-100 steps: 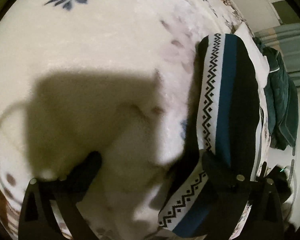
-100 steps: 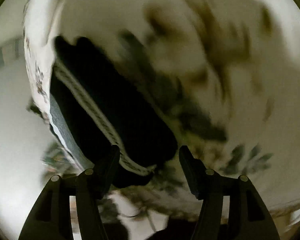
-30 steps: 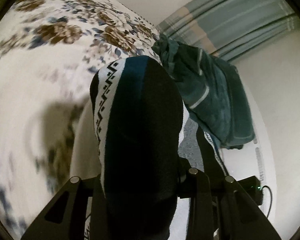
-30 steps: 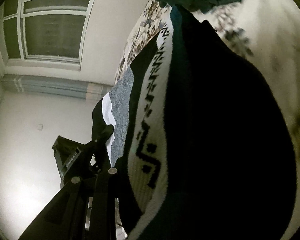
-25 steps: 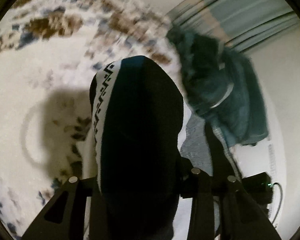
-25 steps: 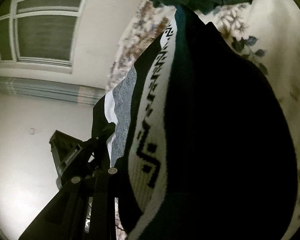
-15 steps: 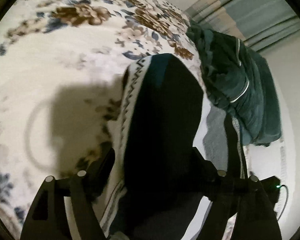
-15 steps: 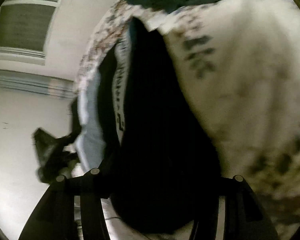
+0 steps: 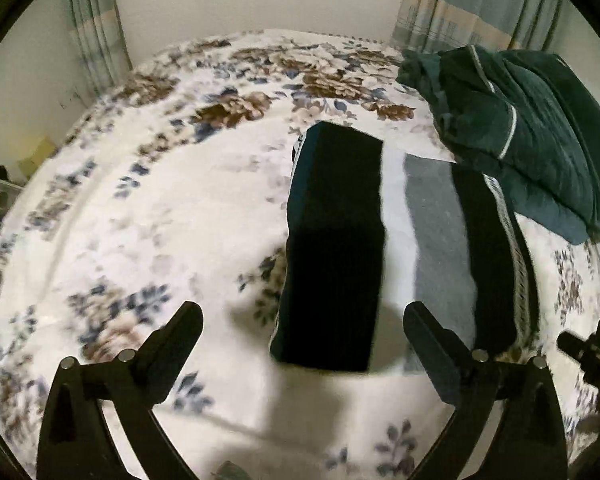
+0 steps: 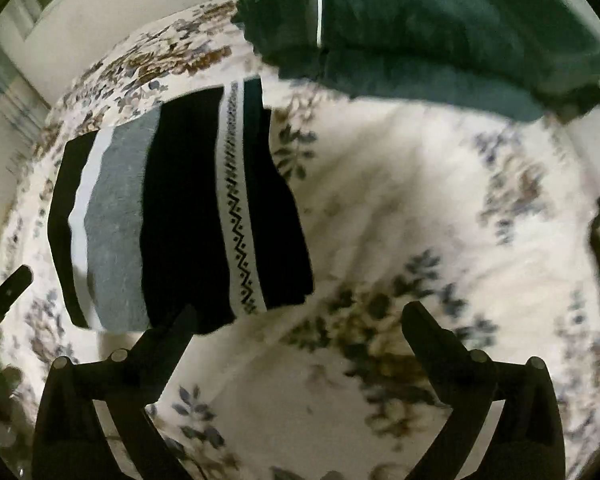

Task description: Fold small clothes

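A small striped garment (image 9: 384, 236) in black, white, grey and teal with a zigzag band lies folded flat on the floral bedspread (image 9: 140, 208). Its black flap (image 9: 332, 248) is laid over the left part. In the right wrist view the garment (image 10: 180, 216) lies to the upper left. My left gripper (image 9: 302, 340) is open and empty, just above the garment's near edge. My right gripper (image 10: 300, 336) is open and empty, beside the garment's near right corner.
A dark green folded garment (image 9: 516, 136) lies at the far right of the bed, close to the striped one; it also shows in the right wrist view (image 10: 420, 28). Curtains (image 9: 476, 4) and a wall stand behind the bed. The other gripper's tip (image 9: 588, 352) shows at right.
Both grippers were shut on the garment and carried it over itself. Now both have opened, let go and pulled back; the garment lies folded on the bed.
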A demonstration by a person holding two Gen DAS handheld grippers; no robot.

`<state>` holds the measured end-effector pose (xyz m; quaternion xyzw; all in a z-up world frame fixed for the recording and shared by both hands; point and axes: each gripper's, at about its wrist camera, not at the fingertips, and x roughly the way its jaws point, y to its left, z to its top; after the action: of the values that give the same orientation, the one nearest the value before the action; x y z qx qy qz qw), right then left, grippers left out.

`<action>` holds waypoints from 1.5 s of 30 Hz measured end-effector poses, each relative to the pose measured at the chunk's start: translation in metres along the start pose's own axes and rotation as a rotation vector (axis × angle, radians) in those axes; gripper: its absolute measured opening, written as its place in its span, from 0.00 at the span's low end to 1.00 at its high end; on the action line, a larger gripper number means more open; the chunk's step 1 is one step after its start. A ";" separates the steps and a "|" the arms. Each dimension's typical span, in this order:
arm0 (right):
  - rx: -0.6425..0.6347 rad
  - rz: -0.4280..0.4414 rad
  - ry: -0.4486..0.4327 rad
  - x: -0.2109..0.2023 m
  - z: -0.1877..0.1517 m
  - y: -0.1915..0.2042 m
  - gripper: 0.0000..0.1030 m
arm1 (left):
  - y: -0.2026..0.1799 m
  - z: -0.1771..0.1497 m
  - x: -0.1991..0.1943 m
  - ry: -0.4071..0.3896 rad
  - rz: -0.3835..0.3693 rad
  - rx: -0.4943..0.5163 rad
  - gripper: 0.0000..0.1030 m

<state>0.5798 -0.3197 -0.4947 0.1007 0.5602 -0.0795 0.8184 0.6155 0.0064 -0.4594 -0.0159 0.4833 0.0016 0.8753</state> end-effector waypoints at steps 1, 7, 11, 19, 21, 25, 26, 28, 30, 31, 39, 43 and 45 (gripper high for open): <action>-0.017 -0.032 -0.023 -0.014 -0.001 0.004 1.00 | -0.002 -0.002 -0.012 -0.002 0.000 0.000 0.99; -0.061 -0.122 -0.108 -0.118 -0.019 0.016 1.00 | -0.020 -0.010 -0.096 -0.034 0.002 0.006 0.99; -0.077 -0.160 -0.165 -0.201 -0.042 0.016 1.00 | -0.027 -0.018 -0.159 -0.075 0.016 0.008 0.99; -0.098 -0.149 -0.288 -0.359 -0.092 0.005 1.00 | -0.032 -0.037 -0.299 -0.199 0.031 -0.012 0.99; -0.107 -0.137 -0.313 -0.389 -0.102 0.005 1.00 | -0.033 -0.046 -0.331 -0.221 0.023 -0.013 0.99; -0.121 -0.112 -0.363 -0.457 -0.129 0.000 1.00 | -0.037 -0.065 -0.383 -0.259 0.023 -0.008 0.99; -0.125 -0.105 -0.374 -0.470 -0.135 0.000 1.00 | -0.037 -0.068 -0.393 -0.267 0.028 -0.007 0.99; -0.132 -0.099 -0.402 -0.500 -0.150 -0.002 1.00 | -0.038 -0.079 -0.414 -0.276 0.013 -0.011 0.99; -0.139 -0.086 -0.424 -0.525 -0.163 -0.004 1.00 | -0.038 -0.088 -0.434 -0.277 0.004 -0.014 0.99; -0.144 -0.082 -0.435 -0.539 -0.170 -0.006 1.00 | -0.039 -0.089 -0.440 -0.278 -0.001 -0.010 0.99; -0.178 -0.059 -0.513 -0.616 -0.215 -0.017 1.00 | -0.049 -0.116 -0.495 -0.336 0.007 0.007 0.99; -0.175 -0.040 -0.540 -0.643 -0.230 -0.025 1.00 | -0.054 -0.125 -0.513 -0.364 0.011 0.015 0.99; -0.172 -0.032 -0.547 -0.650 -0.233 -0.028 1.00 | -0.056 -0.129 -0.520 -0.377 0.016 0.020 0.99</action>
<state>0.1288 -0.2766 0.0270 -0.0030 0.3249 -0.0689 0.9432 0.2303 -0.0468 -0.0870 -0.0028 0.3110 0.0067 0.9504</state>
